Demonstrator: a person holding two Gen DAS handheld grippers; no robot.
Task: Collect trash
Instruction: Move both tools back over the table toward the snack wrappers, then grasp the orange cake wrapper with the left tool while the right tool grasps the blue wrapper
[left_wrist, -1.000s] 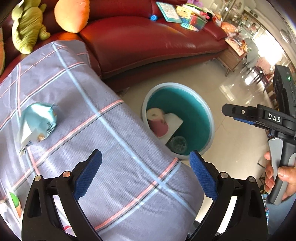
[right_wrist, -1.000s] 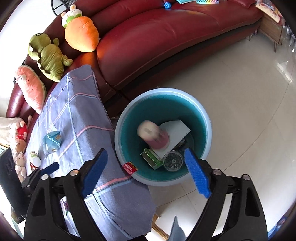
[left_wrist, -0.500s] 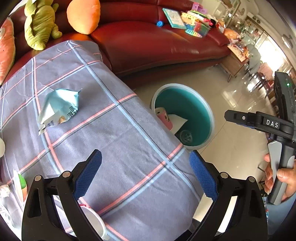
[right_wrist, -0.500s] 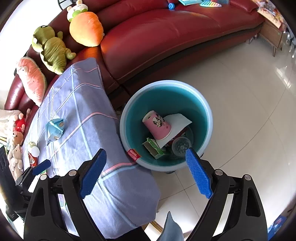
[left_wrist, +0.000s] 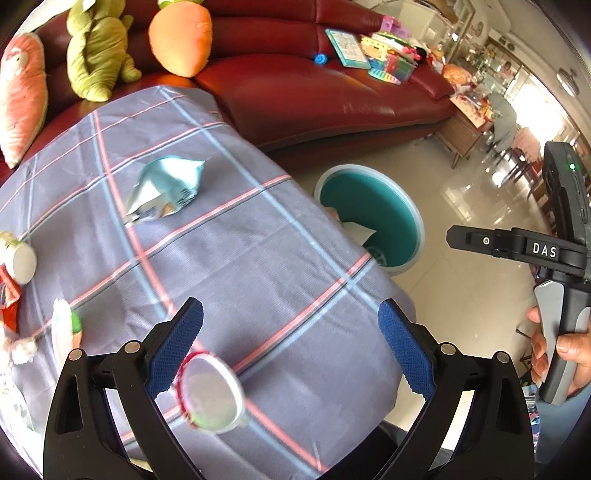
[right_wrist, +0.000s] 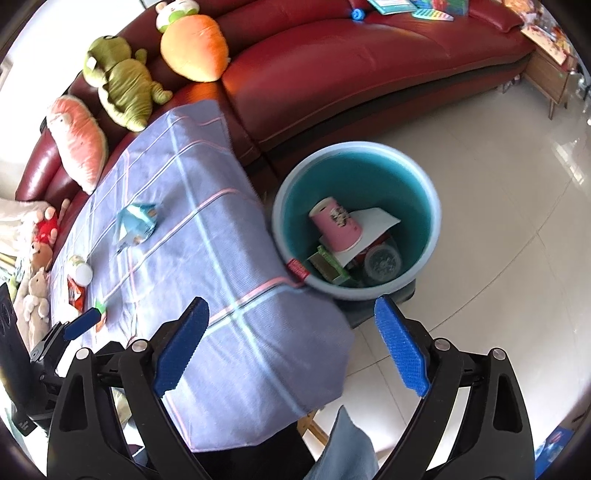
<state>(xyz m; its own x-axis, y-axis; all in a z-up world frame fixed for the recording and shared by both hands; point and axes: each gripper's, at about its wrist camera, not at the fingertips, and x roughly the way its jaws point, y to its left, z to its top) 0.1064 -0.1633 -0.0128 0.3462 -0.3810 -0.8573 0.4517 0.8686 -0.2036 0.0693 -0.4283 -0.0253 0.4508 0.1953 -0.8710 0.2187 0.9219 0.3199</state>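
Trash left on the bench (left_wrist: 258, 266): 1 crumpled blue packet (left_wrist: 166, 188) mid-cloth, 1 white cup (left_wrist: 208, 387) lying near the front edge just beside my left claw's (left_wrist: 291, 350) inner finger, 1 small white bottle (left_wrist: 18, 258), 1 red wrapper (left_wrist: 7, 295), 1 green-and-white piece (left_wrist: 64, 328) at the left side; a tissue scrap may sit below it, too blurred to count

Bin (right_wrist: 424, 177) on the floor by the bench corner holds 1 pink cup (right_wrist: 336, 223), 1 sheet of paper (right_wrist: 376, 221), 1 green carton (right_wrist: 327, 264), 1 clear lid (right_wrist: 382, 260)

Both claws released, nothing held: left over the bench front, right claw (right_wrist: 291, 350) over the bench corner near the bin

Risks:
- white cup rolls off the edge if a finger nudges it sideways
- thin packet may slip from the pads
- loose cloth could snag and drag items

Sofa: 3 plush toys
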